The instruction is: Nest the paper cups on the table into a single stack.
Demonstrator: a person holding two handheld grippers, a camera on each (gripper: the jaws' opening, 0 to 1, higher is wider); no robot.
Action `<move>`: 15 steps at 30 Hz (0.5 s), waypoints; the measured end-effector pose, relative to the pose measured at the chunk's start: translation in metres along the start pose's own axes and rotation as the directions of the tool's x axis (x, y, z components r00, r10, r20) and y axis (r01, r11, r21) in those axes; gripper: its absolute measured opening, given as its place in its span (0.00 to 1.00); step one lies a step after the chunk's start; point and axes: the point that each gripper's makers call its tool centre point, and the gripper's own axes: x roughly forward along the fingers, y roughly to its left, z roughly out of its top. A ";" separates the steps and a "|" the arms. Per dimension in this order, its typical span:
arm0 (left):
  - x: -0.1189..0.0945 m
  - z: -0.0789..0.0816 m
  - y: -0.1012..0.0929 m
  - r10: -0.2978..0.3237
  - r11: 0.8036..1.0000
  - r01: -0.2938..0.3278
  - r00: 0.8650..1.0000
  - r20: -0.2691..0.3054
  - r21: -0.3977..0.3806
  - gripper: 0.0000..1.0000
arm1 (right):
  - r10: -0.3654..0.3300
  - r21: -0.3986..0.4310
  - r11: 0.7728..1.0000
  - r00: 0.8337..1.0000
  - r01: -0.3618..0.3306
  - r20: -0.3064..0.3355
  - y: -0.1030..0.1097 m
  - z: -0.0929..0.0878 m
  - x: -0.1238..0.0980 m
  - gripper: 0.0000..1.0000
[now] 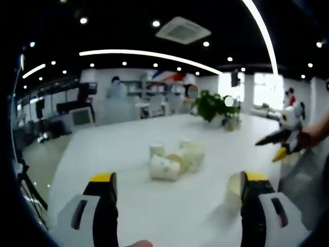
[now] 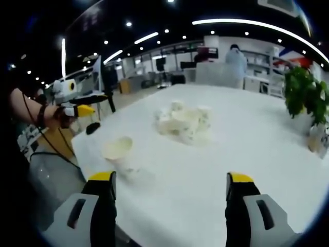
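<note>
Both views are pretty soft, so the pile of paper cups mid-table is a blur and I can't count them or tell which are nested and which are just lying loose. The lone cup near the left gripper is partly hidden behind its right jaw. In the right gripper view that lone cup is smeared. The potted plant is cut off at the right edge. Background people are too small to make out.
</note>
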 end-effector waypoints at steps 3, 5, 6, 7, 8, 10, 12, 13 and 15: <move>0.001 0.001 0.000 0.000 1.000 0.000 1.000 0.006 -0.010 0.98 | -0.002 0.003 1.000 1.000 0.002 0.003 -0.003 0.003 0.002 0.86; 0.001 0.000 0.000 0.003 1.000 -0.003 1.000 0.004 -0.007 0.98 | -0.004 0.008 1.000 1.000 0.004 0.007 -0.005 0.006 0.004 0.86; 0.001 0.000 0.000 0.002 1.000 -0.002 1.000 0.003 -0.008 0.98 | -0.005 0.007 1.000 1.000 0.005 0.009 -0.006 0.007 0.005 0.86; 0.002 -0.002 0.000 0.002 1.000 -0.002 1.000 0.002 -0.012 0.98 | -0.006 0.005 1.000 1.000 0.006 0.011 -0.008 0.010 0.007 0.86; 0.002 -0.002 0.000 0.003 1.000 -0.003 1.000 0.003 -0.012 0.98 | -0.007 0.004 1.000 1.000 0.007 0.016 -0.010 0.013 0.009 0.86; 0.002 -0.002 0.000 0.006 1.000 -0.006 1.000 0.004 -0.018 0.98 | -0.005 -0.001 1.000 1.000 0.005 0.021 -0.012 0.020 0.012 0.86; 0.002 -0.002 0.000 0.009 1.000 -0.009 1.000 0.003 -0.011 0.98 | -0.001 -0.012 1.000 1.000 0.002 0.023 -0.016 0.026 0.018 0.86; 0.001 -0.002 0.000 0.009 1.000 -0.009 1.000 0.001 -0.012 0.98 | 0.000 -0.015 1.000 1.000 0.000 0.024 -0.017 0.028 0.019 0.85; 0.001 -0.002 0.000 0.013 1.000 -0.012 1.000 0.003 -0.012 0.98 | 0.012 -0.025 1.000 1.000 -0.011 0.029 -0.022 0.036 0.026 0.83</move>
